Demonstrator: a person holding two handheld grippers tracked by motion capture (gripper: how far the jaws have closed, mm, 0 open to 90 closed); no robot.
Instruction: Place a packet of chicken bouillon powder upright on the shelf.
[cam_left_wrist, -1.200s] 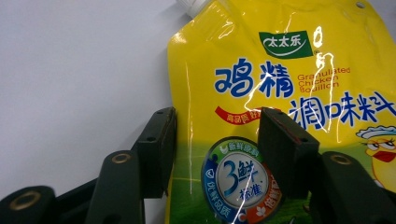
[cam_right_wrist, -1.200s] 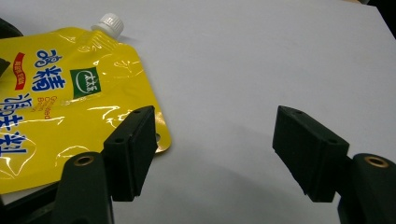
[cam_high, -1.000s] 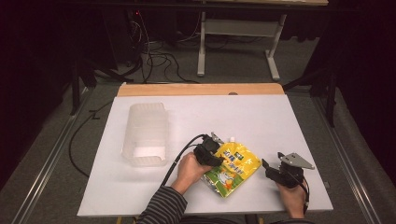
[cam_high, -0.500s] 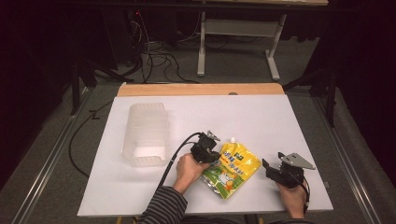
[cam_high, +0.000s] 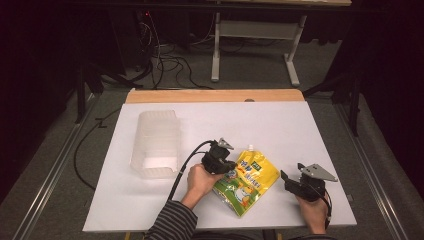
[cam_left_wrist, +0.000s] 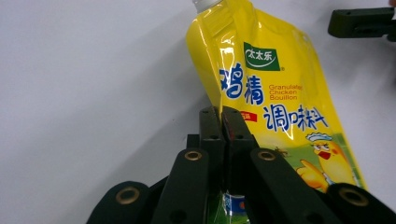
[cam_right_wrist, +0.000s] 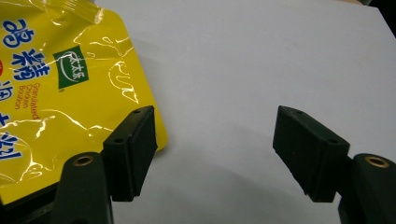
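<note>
A yellow chicken bouillon pouch (cam_high: 248, 181) with a white spout lies on the white table (cam_high: 260, 125) near its front edge. My left gripper (cam_high: 230, 166) is at the pouch's left edge. In the left gripper view the jaws of my left gripper (cam_left_wrist: 221, 116) have just been closing and now pinch the edge of the pouch (cam_left_wrist: 280, 88). My right gripper (cam_high: 288, 180) stands open to the right of the pouch, apart from it. In the right gripper view my right gripper (cam_right_wrist: 215, 140) has bare table between its pads, and a corner of the pouch (cam_right_wrist: 60, 93) lies beside the left pad.
A clear plastic bin (cam_high: 155, 142) lies on its side at the table's left. A wooden strip (cam_high: 215, 95) runs along the far edge. Beyond it are a dark floor, cables and a desk frame. The other gripper's jaw (cam_left_wrist: 359, 21) shows at top right in the left gripper view.
My left gripper shifted a little to the left at the pouch's edge and its jaws came together on it. The right gripper stayed where it was.
</note>
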